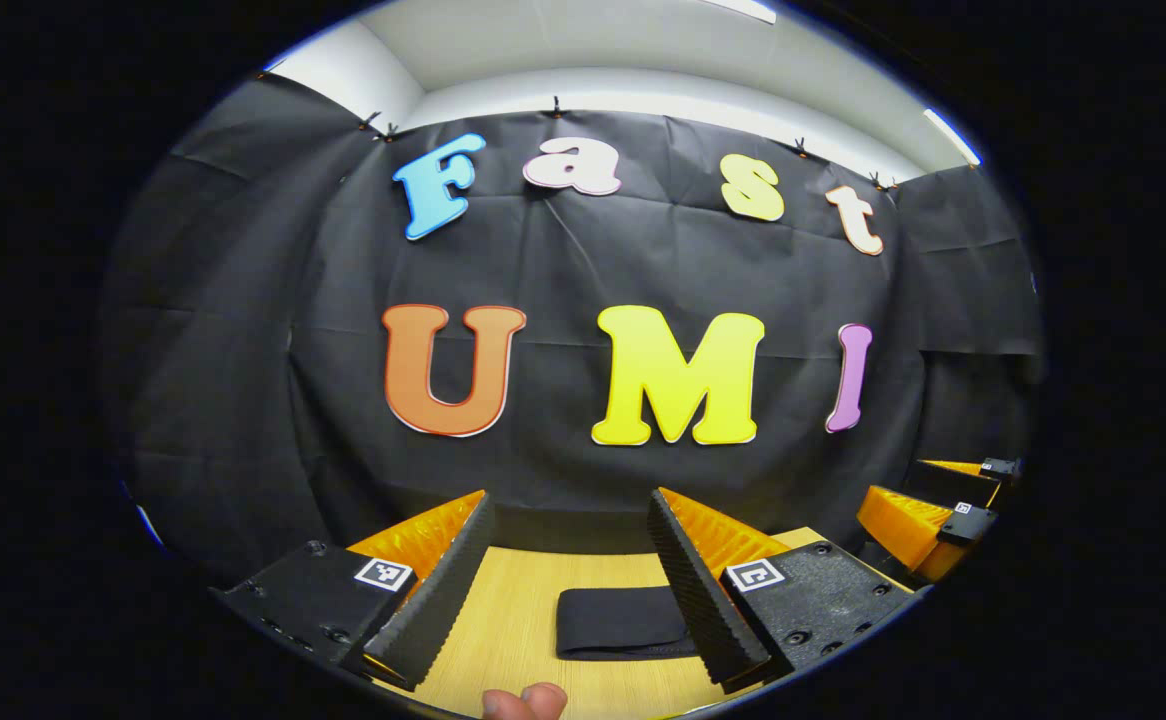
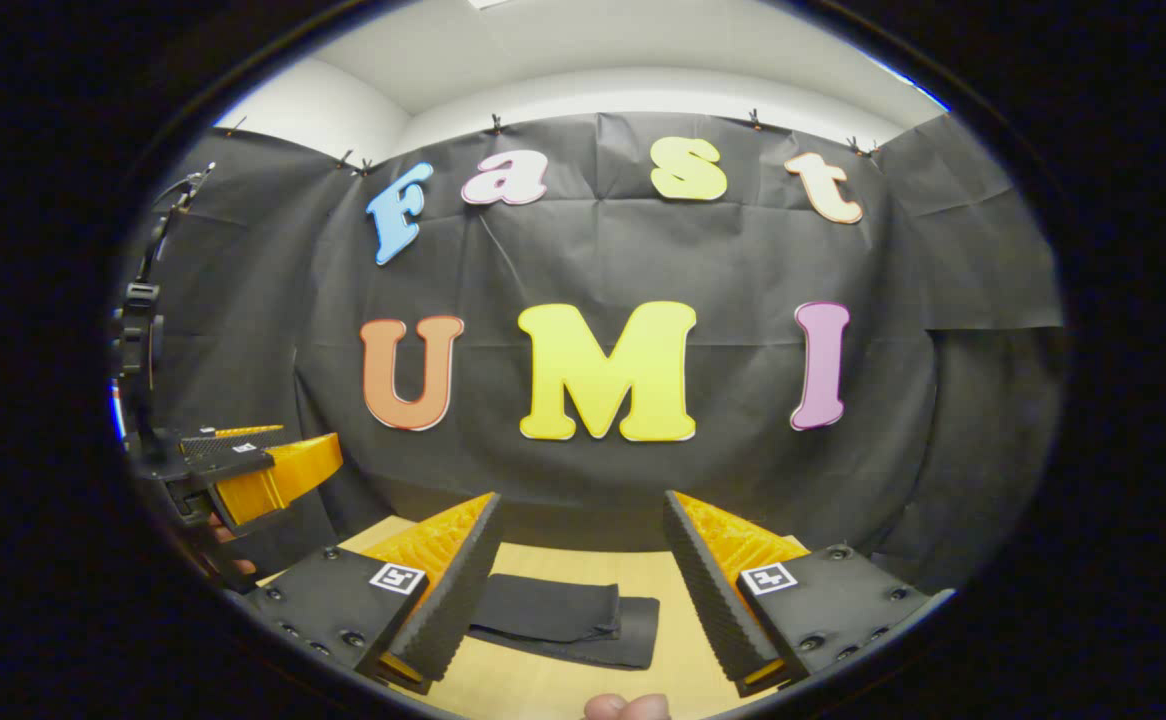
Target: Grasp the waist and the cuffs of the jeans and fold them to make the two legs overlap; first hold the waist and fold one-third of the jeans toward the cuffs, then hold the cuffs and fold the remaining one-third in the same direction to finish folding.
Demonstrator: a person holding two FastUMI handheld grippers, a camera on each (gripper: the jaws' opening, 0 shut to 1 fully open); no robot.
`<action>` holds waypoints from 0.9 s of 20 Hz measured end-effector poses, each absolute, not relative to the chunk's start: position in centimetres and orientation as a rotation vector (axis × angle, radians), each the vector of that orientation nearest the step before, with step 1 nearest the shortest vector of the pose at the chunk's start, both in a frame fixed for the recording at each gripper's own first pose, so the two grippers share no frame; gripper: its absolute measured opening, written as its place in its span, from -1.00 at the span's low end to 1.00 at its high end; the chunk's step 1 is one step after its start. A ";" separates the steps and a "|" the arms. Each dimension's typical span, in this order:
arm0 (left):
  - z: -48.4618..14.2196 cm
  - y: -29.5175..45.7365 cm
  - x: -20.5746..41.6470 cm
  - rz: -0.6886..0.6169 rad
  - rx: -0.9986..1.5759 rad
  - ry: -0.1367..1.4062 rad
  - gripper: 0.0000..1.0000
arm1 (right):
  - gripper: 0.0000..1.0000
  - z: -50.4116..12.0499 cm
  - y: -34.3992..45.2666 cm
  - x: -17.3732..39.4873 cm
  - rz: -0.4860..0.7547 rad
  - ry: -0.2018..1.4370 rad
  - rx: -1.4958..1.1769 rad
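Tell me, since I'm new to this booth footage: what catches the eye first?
The dark jeans, folded into a compact bundle, lie on the wooden table. The left gripper and right gripper hang above it, jaws wide and empty. The left gripper also shows at the right gripper view's left edge.

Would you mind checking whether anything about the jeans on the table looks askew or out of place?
Nothing stands out: the dark jeans lie folded flat on the wooden table, layers roughly aligned. Both the left gripper and the right gripper hover open above them.

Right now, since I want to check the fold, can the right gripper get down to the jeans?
Probably yes. The right gripper is open above the table, and the folded jeans lie between and beyond its fingers, with nothing in between.
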State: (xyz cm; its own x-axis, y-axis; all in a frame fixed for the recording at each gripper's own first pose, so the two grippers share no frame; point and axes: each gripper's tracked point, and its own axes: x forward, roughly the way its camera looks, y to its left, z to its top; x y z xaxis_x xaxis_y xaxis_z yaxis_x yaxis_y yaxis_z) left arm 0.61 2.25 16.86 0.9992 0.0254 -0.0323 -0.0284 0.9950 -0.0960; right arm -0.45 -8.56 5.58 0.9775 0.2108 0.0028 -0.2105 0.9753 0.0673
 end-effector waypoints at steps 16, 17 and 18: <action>15.8 2.3 -2.6 0.047 -0.091 0.021 0.96 | 0.97 5.8 -10.2 -2.2 0.093 -0.079 0.042; 15.8 2.2 -2.5 0.043 -0.092 0.019 0.96 | 0.97 5.9 -10.2 -2.2 0.095 -0.081 0.042; 15.9 2.1 -2.5 0.037 -0.090 0.017 0.96 | 0.97 5.9 -10.1 -2.1 0.096 -0.086 0.040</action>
State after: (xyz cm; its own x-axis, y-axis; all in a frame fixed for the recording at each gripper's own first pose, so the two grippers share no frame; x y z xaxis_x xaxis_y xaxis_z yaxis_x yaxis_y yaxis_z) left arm -2.47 2.08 15.87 0.9992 0.0363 -0.0185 -0.0378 0.9952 -0.0899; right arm -2.15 -10.11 5.93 0.9917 0.0941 0.0872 -0.0976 0.9946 0.0362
